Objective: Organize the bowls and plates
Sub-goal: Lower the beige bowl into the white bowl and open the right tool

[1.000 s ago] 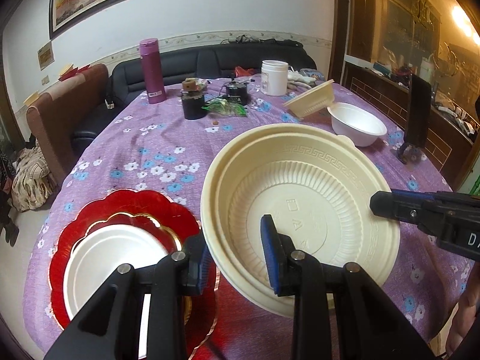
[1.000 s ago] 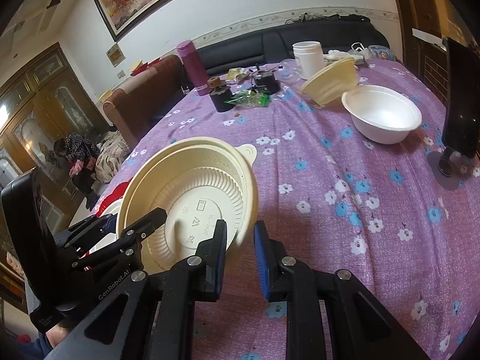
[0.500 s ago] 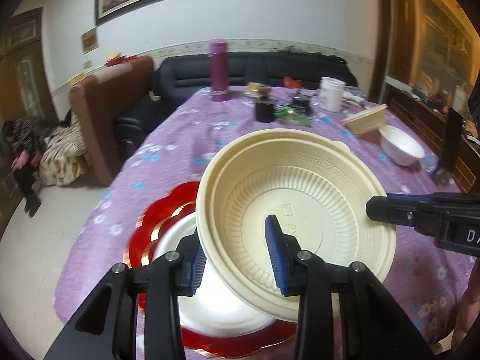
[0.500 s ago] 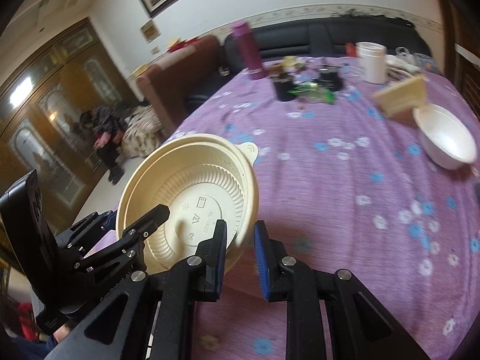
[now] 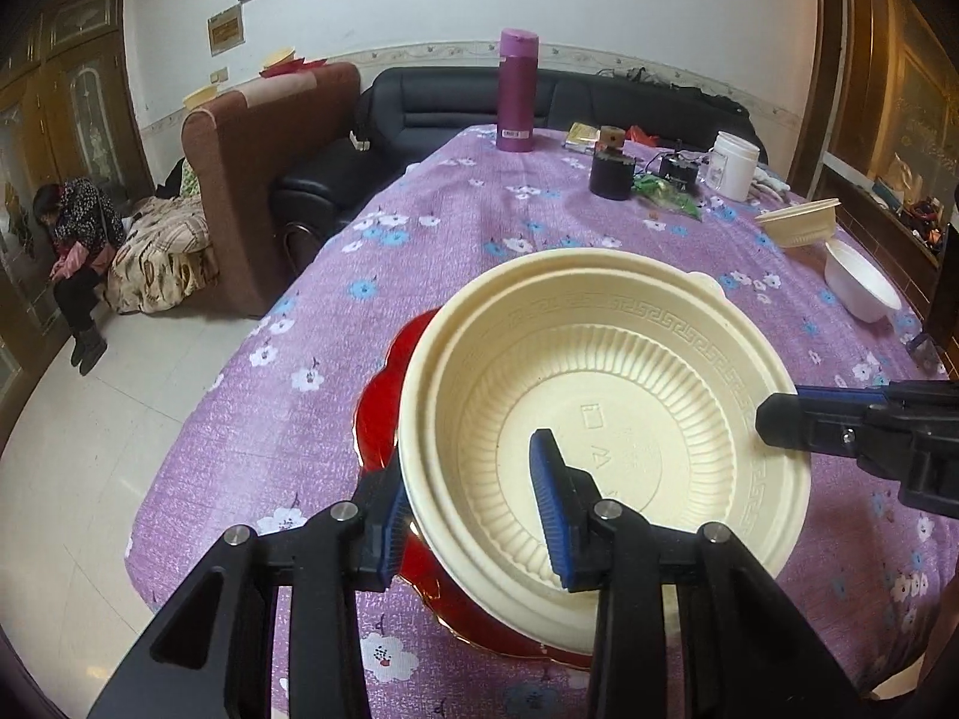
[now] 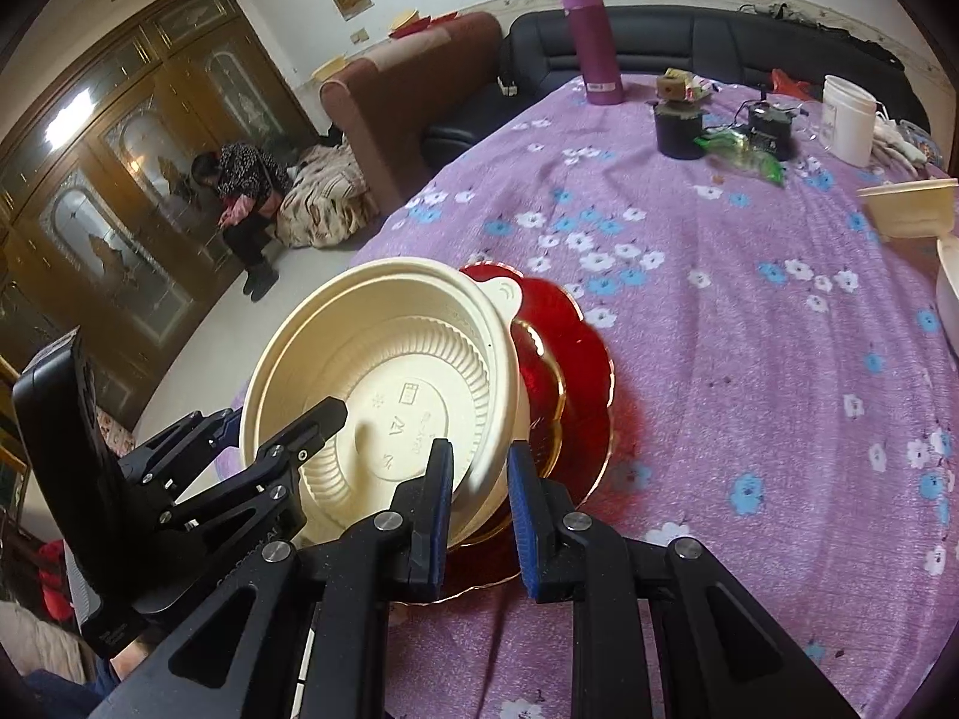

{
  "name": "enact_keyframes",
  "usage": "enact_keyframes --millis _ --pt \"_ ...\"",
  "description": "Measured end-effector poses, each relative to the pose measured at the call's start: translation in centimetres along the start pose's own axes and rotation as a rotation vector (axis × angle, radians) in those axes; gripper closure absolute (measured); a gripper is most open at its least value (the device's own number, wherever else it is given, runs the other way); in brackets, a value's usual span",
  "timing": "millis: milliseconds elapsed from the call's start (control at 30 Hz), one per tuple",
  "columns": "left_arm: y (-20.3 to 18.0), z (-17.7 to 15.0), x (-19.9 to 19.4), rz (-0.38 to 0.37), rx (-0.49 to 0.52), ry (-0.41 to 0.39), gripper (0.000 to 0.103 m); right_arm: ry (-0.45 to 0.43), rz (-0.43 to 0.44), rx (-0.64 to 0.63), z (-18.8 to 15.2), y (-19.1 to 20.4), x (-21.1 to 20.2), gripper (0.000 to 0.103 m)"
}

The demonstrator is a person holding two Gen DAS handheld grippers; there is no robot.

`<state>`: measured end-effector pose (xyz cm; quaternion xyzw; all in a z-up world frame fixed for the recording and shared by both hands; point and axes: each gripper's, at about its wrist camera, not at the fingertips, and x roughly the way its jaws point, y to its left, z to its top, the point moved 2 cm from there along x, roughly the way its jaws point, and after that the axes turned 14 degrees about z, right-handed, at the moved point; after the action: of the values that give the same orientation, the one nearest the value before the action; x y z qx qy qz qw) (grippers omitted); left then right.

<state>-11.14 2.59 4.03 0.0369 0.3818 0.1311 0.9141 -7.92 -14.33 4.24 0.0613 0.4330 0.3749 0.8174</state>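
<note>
I note both grippers, left (image 5: pixel 473 515) and right (image 6: pixel 476 500), clamped on the bowl (image 5: pixel 605 413) rim above the red plate (image 6: pixel 575 359).

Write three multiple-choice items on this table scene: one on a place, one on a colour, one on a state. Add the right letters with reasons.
1. Where is the big cream bowl?
A. Over the red plate
B. Beside the purple bottle
C. On the sofa

2. What colour is the tablecloth?
A. Green
B. Purple with flowers
C. Plain white

3. How is the big cream bowl held?
A. By no tool
B. By the right tool alone
C. By both tools, left tool included

Key: 1 A, the red plate shows under its edge; 2 B, purple cloth with white and blue flowers; 3 C, each tool has one finger inside the rim and one outside.
</note>
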Motion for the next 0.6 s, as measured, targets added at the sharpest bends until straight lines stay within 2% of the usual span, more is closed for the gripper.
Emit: enact_keyframes --millis 533,600 --pt "0.40 -0.19 -0.03 0.036 -0.002 -0.014 0.066 0.014 0.003 0.028 -0.48 -0.67 0.53 0.081" --pt "0.40 -0.15 -0.12 0.046 -0.002 -0.021 0.062 0.012 0.008 0.029 -0.52 -0.71 0.49 0.081"
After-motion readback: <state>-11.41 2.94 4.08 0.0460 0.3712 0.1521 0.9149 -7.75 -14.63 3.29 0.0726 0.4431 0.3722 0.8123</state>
